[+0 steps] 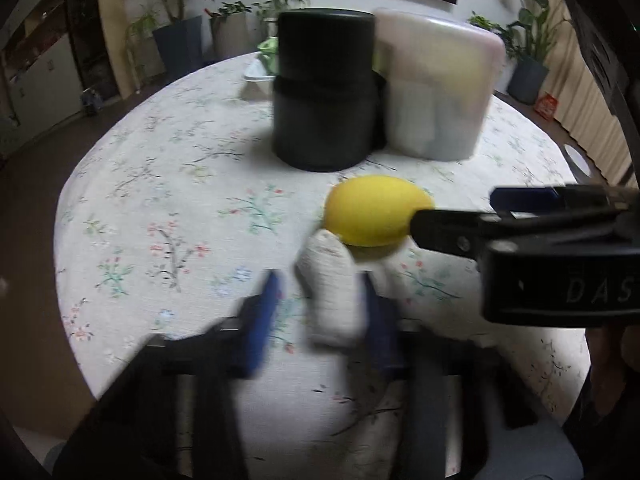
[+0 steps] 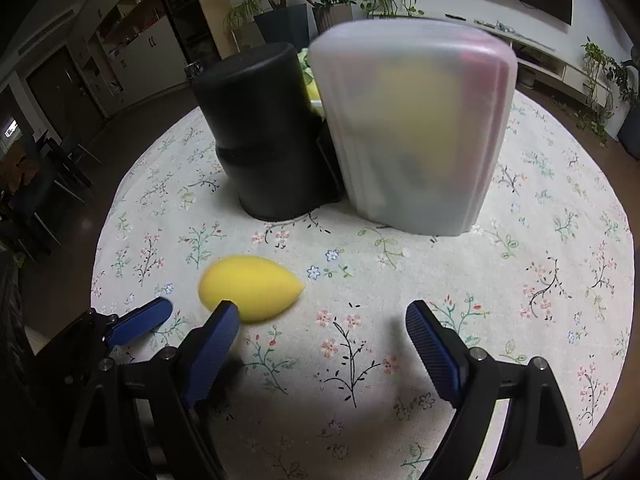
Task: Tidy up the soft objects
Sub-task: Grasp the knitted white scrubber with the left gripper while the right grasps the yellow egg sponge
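Round worktop [image 2: 520, 280] with floral cloth, houseplants behind. Black tub [image 2: 260, 132] and frosted box [image 2: 412, 128] stand touching at centre. Left tongs [image 1: 316, 300] wide around pale cloth bundle [image 1: 330, 288], seemingly mid-grasp. Right tongs [image 2: 320, 344] wide, empty, just beside yellow sponge [image 2: 248, 286]. Next: squeeze gently, lift bundle.

Ahead of my right gripper [image 2: 320, 350] the flowered desk [image 2: 540, 280] lies bare up to the frosted box [image 2: 412, 128] and black canister [image 2: 264, 132], standing side by side as a wall. The yellow sponge [image 2: 250, 286] sits by my left finger; my left gripper [image 2: 140, 326] crowds that side.
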Demonstrator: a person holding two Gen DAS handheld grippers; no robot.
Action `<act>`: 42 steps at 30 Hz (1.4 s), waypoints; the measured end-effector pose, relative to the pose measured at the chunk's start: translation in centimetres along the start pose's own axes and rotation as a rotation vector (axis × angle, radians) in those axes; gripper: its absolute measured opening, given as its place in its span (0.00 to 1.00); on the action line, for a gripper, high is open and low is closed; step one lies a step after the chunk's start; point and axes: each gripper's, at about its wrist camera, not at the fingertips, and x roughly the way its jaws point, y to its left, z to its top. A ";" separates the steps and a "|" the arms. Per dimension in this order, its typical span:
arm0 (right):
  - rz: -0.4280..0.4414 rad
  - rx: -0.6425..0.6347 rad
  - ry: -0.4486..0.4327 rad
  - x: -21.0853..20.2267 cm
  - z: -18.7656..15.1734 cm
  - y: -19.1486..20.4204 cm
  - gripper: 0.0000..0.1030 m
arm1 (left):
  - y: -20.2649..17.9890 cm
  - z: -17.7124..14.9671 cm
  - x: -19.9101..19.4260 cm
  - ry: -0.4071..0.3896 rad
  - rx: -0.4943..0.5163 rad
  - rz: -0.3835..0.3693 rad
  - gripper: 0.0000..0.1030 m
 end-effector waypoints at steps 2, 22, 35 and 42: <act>0.001 0.007 0.008 0.2 0.0 -0.1 0.84 | 0.4 0.0 0.0 0.001 -0.009 -0.010 0.23; 0.082 -0.109 -0.014 3.8 1.3 4.7 0.83 | 3.7 -1.3 -1.2 -0.014 -0.100 -0.066 0.21; 0.082 -0.034 -0.086 4.1 2.1 3.7 0.80 | 4.5 -1.3 -1.0 -0.033 -0.144 -0.102 0.21; 0.014 0.032 -0.134 4.7 3.0 2.6 0.81 | 4.6 -1.3 -0.9 -0.043 -0.148 -0.108 0.21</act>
